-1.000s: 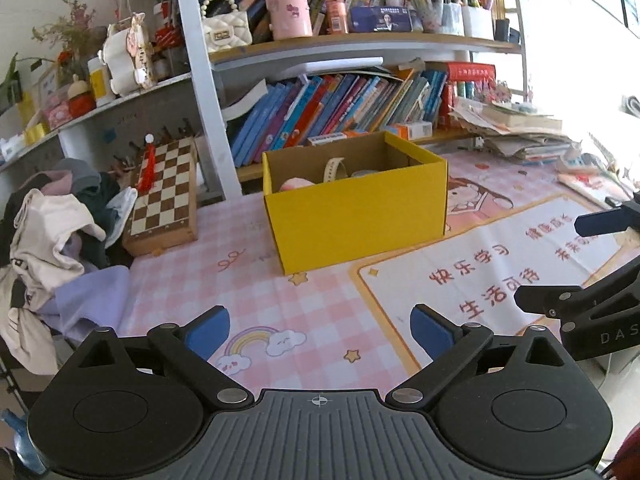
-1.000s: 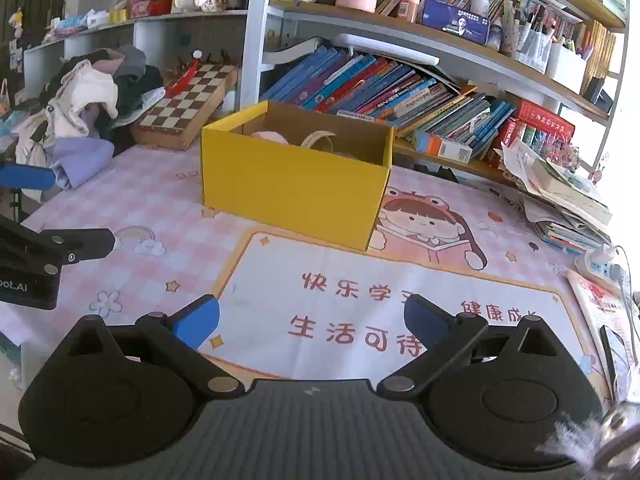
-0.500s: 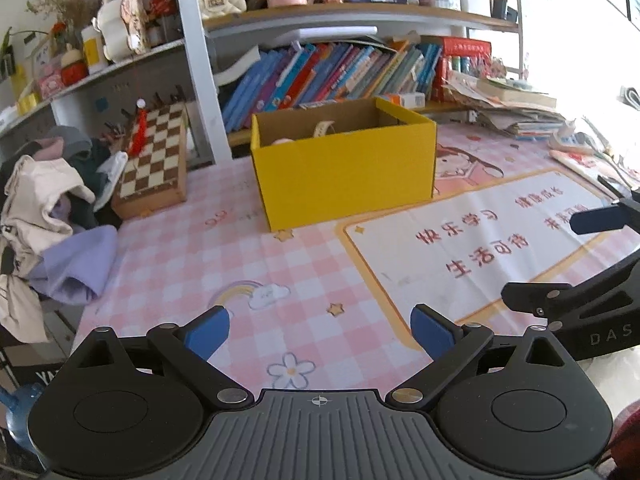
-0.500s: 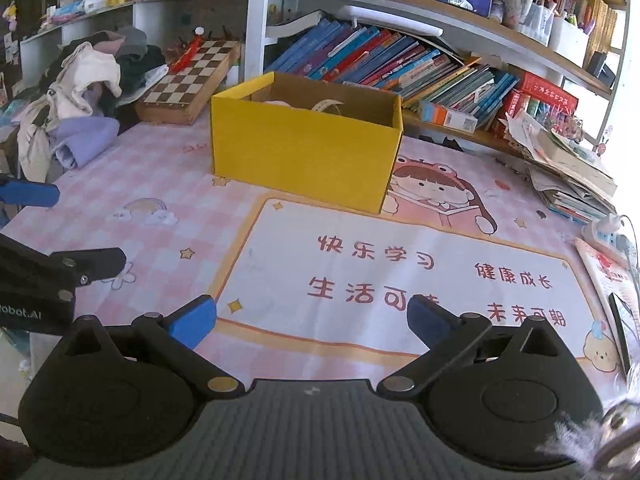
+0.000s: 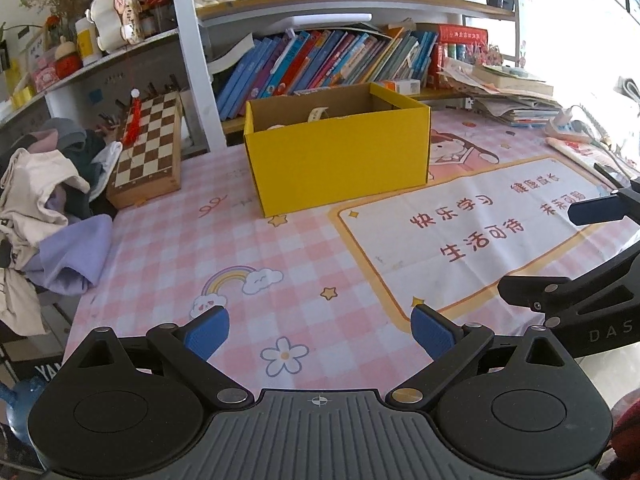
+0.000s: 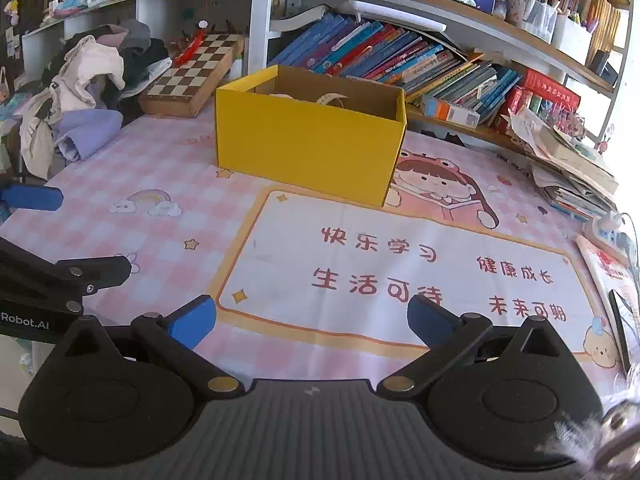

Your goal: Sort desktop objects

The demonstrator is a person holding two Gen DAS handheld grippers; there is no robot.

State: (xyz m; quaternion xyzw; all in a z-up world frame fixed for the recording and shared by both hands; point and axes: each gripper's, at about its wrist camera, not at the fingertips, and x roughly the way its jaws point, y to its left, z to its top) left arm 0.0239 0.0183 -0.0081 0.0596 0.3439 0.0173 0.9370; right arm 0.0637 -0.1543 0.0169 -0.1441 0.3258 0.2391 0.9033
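Inspection runs left to right. At nine o'clock a clothes pile [image 5: 44,216] slumps over the table edge, with a chessboard case [image 5: 146,150] propped beside it against the shelf, apparently parked clear of the work area. At twelve o'clock the yellow box [image 5: 340,164] stands open-topped on the pink mat [image 5: 224,248], a pale strap-like item showing inside, which suggests it serves as the sorting bin; its other contents are hidden by the walls. The left gripper [image 5: 320,330] hovers with blue pads spread, holding nothing. The right gripper [image 6: 312,316] is likewise spread and empty. At three o'clock loose papers [image 6: 568,172] are heaped.
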